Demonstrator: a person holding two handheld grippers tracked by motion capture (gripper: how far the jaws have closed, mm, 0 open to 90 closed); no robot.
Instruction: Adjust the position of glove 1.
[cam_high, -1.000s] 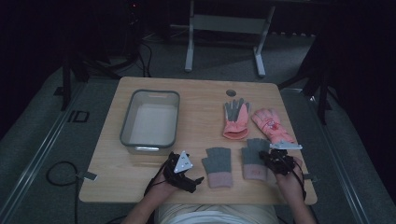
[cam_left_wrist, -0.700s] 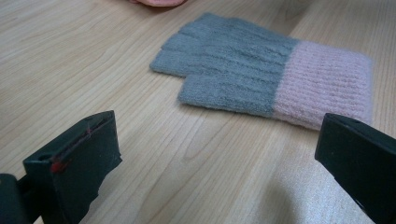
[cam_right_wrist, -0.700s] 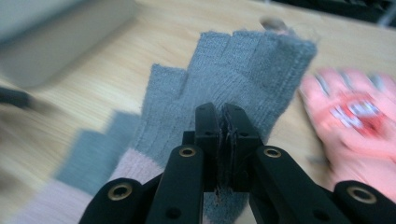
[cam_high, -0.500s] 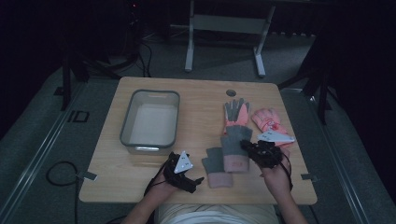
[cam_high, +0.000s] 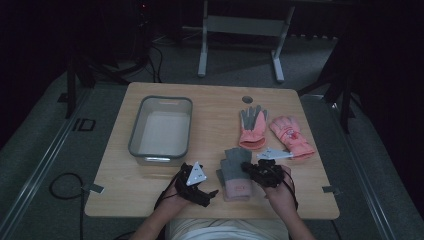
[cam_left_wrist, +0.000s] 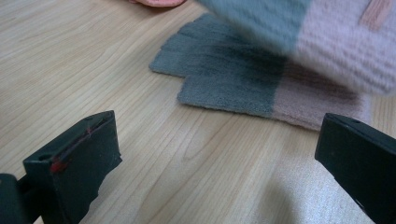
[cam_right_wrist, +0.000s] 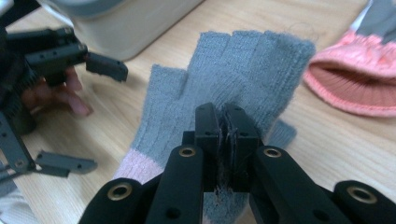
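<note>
Table (cam_high: 150, 195), wooden, 1. Tub (cam_high: 161, 127), grey-rimmed, 1, at 10 o'clock from the table's centre.

Gloves, 4 in all. Grey fingerless gloves with pale pink cuffs, 2: the held grey glove (cam_high: 235, 161) is pinched in the closed jaws of the right gripper (cam_high: 251, 170) and hangs over the flat grey glove (cam_high: 231, 187), which lies on the wood at 6 o'clock. Pink gloves, 2: the pink glove with grey palm (cam_high: 251, 127) and the plain pink glove (cam_high: 291, 136) lie side by side at 3 o'clock, untouched.

Grippers, 2. Left gripper (cam_high: 206, 196), at 7 o'clock, jaws spread wide over bare wood, holding nothing, near the flat grey glove.
</note>
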